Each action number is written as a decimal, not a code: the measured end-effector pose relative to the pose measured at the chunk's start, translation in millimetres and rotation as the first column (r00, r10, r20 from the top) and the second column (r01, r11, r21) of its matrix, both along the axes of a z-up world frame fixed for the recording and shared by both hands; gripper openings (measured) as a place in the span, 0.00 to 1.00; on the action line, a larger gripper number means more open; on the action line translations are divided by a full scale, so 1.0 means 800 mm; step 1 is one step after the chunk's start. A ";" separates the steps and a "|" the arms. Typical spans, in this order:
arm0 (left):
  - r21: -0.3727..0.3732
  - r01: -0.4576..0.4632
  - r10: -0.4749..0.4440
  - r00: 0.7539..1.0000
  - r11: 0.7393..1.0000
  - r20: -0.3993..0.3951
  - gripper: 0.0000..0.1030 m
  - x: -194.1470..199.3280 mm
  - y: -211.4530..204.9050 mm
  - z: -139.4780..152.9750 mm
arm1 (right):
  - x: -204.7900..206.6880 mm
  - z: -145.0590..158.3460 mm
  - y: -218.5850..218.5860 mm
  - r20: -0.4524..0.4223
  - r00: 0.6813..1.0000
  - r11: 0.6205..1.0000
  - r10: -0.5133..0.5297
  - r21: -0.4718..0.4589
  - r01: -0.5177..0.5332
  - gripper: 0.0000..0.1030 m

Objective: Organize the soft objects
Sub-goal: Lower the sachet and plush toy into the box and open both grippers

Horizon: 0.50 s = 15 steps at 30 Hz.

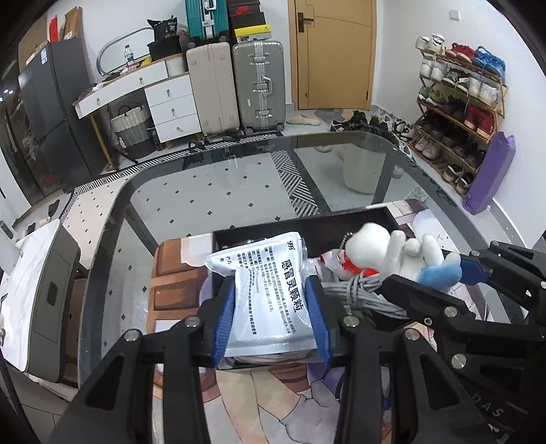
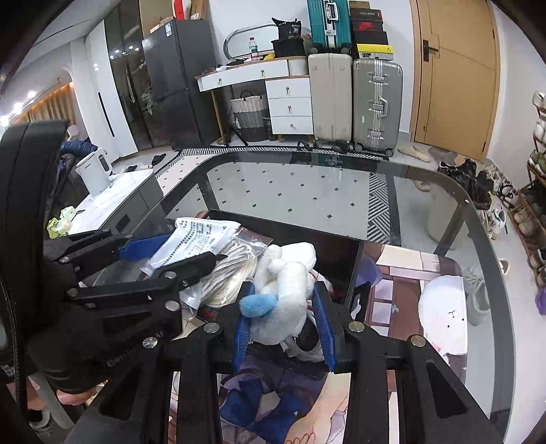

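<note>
Two claws: left claw (image 1: 273,307), right claw (image 2: 283,317). One white printed sachet (image 1: 266,290). One white plush toy (image 2: 286,293) with a blue tuft. One black tray (image 1: 307,222) on the glass counter (image 1: 204,191). One grey cable coil (image 1: 361,290). At twelve o'clock: three suitcases, one teal (image 1: 203,17), one beige (image 1: 213,88), one silver (image 1: 261,85). One door (image 1: 332,51). One shoe rack (image 1: 457,102) at two o'clock.

Hidden under the packet (image 1: 269,293) and plush toy (image 2: 286,297): most of the black tray (image 1: 307,222). Perhaps cable beneath; print unreadable.
</note>
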<state>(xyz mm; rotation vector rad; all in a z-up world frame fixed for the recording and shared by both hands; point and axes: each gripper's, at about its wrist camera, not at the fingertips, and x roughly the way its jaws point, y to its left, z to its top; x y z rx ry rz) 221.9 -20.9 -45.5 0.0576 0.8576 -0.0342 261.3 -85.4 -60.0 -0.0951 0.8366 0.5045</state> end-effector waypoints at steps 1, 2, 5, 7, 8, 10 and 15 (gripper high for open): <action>0.005 0.003 -0.003 1.000 1.000 -0.004 0.39 0.001 -0.002 -0.003 | 0.002 -0.005 0.000 -0.016 1.000 1.000 -0.002 0.001 0.002 0.33; 0.006 0.002 -0.002 1.000 1.000 -0.005 0.40 0.003 -0.002 -0.005 | 0.003 -0.008 0.001 -0.024 1.000 1.000 -0.005 0.003 0.005 0.33; -0.016 -0.002 0.001 1.000 1.000 -0.019 0.42 0.006 0.000 -0.012 | 0.004 -0.012 0.003 -0.018 1.000 1.000 0.005 -0.011 -0.005 0.33; -0.021 -0.006 0.005 1.000 1.000 -0.022 0.44 0.008 0.000 -0.014 | 0.004 -0.012 0.001 -0.022 1.000 1.000 0.005 -0.004 -0.005 0.33; -0.029 -0.008 0.007 1.000 1.000 -0.021 0.44 0.007 0.001 -0.014 | 0.003 -0.012 0.001 -0.024 1.000 1.000 0.008 0.003 -0.008 0.34; -0.033 -0.005 0.004 1.000 0.999 -0.025 0.52 0.005 0.001 -0.013 | 0.000 -0.010 -0.001 -0.029 0.999 1.000 0.020 0.017 -0.020 0.34; -0.065 -0.010 0.011 1.000 0.998 0.008 0.72 -0.006 0.008 0.001 | -0.009 0.002 -0.014 -0.037 0.999 0.997 0.035 0.075 -0.032 0.46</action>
